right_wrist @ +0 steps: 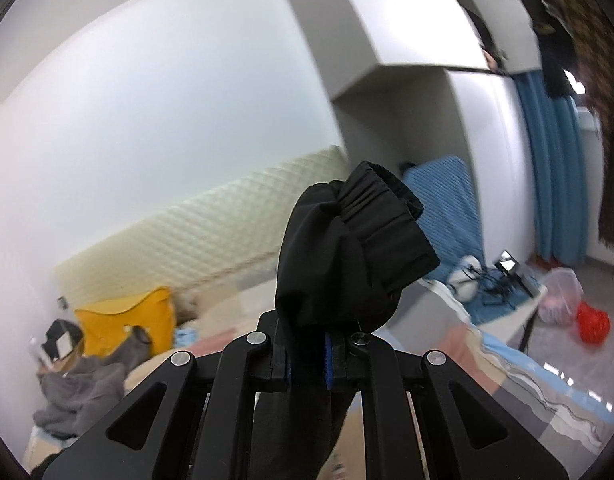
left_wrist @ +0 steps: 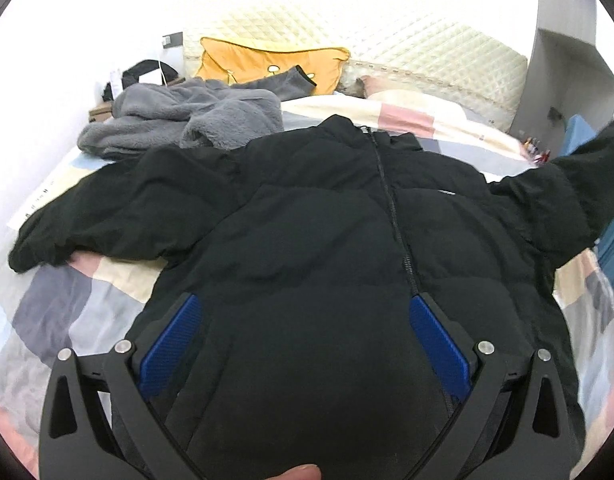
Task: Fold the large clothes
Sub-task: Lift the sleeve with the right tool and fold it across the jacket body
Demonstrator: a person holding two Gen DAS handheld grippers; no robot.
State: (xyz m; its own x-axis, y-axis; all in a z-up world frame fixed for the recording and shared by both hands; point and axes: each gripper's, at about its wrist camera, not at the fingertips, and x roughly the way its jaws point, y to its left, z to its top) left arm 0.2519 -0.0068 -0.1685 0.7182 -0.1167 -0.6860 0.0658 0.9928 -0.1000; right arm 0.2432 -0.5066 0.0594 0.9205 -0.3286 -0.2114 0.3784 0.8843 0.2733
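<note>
Black puffer jacket [left_wrist: 347, 240] lies front-up, zipped, on the bed [left_wrist: 67, 312], collar toward the headboard [left_wrist: 387, 40]; one sleeve lies flat out toward the bed's edge, the other is raised off the bed at the frame's far right. Left gripper [left_wrist: 303, 320]: jaws wide apart over the lower front of the jacket, holding nothing; whether the pads press the fabric, cannot tell. Right gripper [right_wrist: 307, 344]: jaws closed on the sleeve just behind the elastic cuff [right_wrist: 359, 240], cuff held up in the air. Judgement: sleeve-fold step in hand, early in the task. Next move calls for carrying the cuff across the chest and laying it flat, the left gripper steadying the body so the slick shell does not slide. Grey fleece garment [left_wrist: 179, 120] and yellow pillow [left_wrist: 243, 60] lie beyond, well apart from the cuff
</note>
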